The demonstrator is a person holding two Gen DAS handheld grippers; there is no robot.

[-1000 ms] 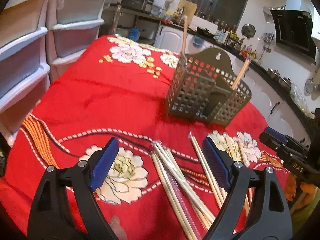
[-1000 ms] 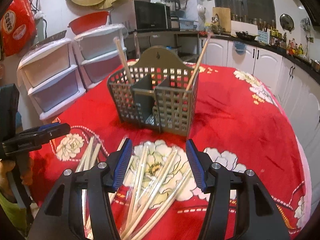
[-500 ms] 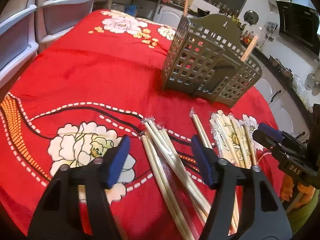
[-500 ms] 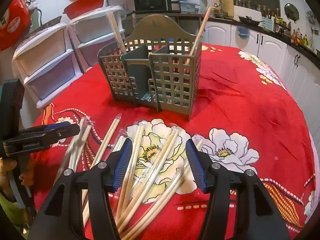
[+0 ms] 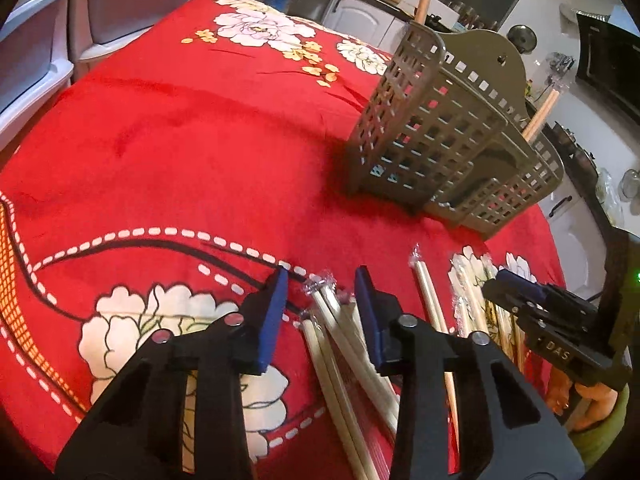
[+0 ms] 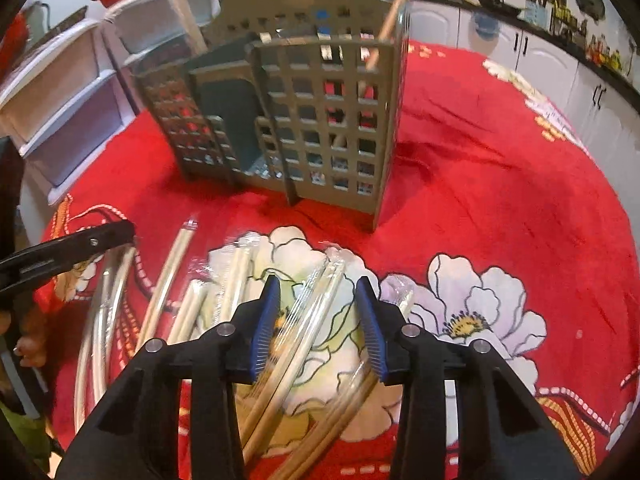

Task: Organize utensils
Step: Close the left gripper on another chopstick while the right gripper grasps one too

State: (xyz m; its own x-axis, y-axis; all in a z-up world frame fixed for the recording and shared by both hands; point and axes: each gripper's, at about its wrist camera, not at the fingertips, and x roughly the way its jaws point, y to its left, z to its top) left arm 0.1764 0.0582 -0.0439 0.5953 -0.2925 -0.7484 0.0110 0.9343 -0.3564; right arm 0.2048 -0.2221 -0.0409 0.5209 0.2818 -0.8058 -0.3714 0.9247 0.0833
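Left wrist view: the left hand-held gripper (image 5: 320, 304) hangs low over the red flowered cloth (image 5: 192, 128) on the counter, its jaws closing around the tips of a bundle of wrapped chopsticks (image 5: 340, 344). The blue pads (image 5: 272, 320) stand on either side of the bundle and do not yet press it. Ahead and to the right stands the grey lattice utensil holder (image 5: 440, 132), with one chopstick (image 5: 540, 116) leaning out of its far compartment. Further right, the right hand-held gripper (image 5: 516, 284) reaches over more loose chopsticks.

Right wrist view: the right hand-held gripper (image 6: 318, 312) is also closing, with a wrapped pair of chopsticks (image 6: 312, 312) running between its pads but not clamped. More wrapped chopsticks (image 6: 168, 284) lie fanned to its left, where the left hand-held gripper's tip (image 6: 92, 240) comes in. The utensil holder (image 6: 320, 120) stands straight ahead, beyond the chopsticks, holding one stick (image 6: 394, 12) at its right and another (image 6: 182, 12) at its left.
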